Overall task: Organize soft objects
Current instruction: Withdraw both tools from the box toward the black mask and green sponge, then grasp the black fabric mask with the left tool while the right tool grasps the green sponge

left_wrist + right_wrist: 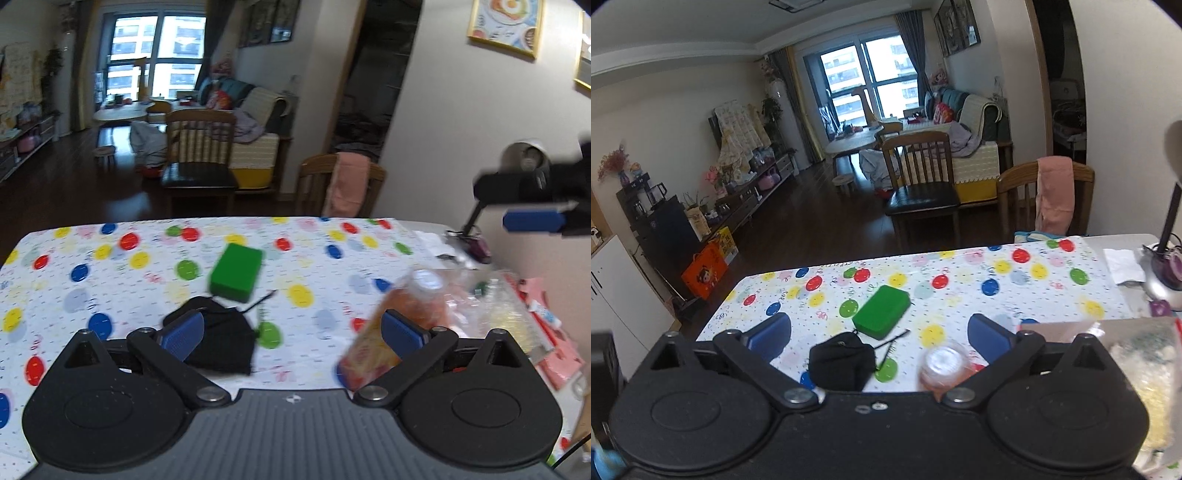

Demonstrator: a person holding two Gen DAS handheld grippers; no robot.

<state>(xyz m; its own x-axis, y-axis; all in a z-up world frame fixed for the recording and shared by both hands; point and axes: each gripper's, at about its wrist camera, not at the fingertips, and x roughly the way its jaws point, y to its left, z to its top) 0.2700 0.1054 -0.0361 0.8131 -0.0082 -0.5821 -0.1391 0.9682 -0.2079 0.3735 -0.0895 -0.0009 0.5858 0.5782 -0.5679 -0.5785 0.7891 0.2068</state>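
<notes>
A green block (236,272) lies on the balloon-print tablecloth (110,266), with a black pouch (221,339) just in front of it. An orange drink bottle (399,325) stands to the right. My left gripper (291,334) is open above the table, its left finger over the pouch and its right finger in front of the bottle. My right gripper (879,338) is open and higher up; the green block (882,312), the black pouch (842,363) and the bottle's cap (942,363) lie below it. The right gripper also shows at the right edge of the left wrist view (535,206).
A clear bag with pale contents (1145,380) and pink packets (554,354) crowd the table's right side. A desk lamp base (1161,273) and white tissue (1123,266) sit at the far right. Two wooden chairs (923,184) stand beyond the far edge.
</notes>
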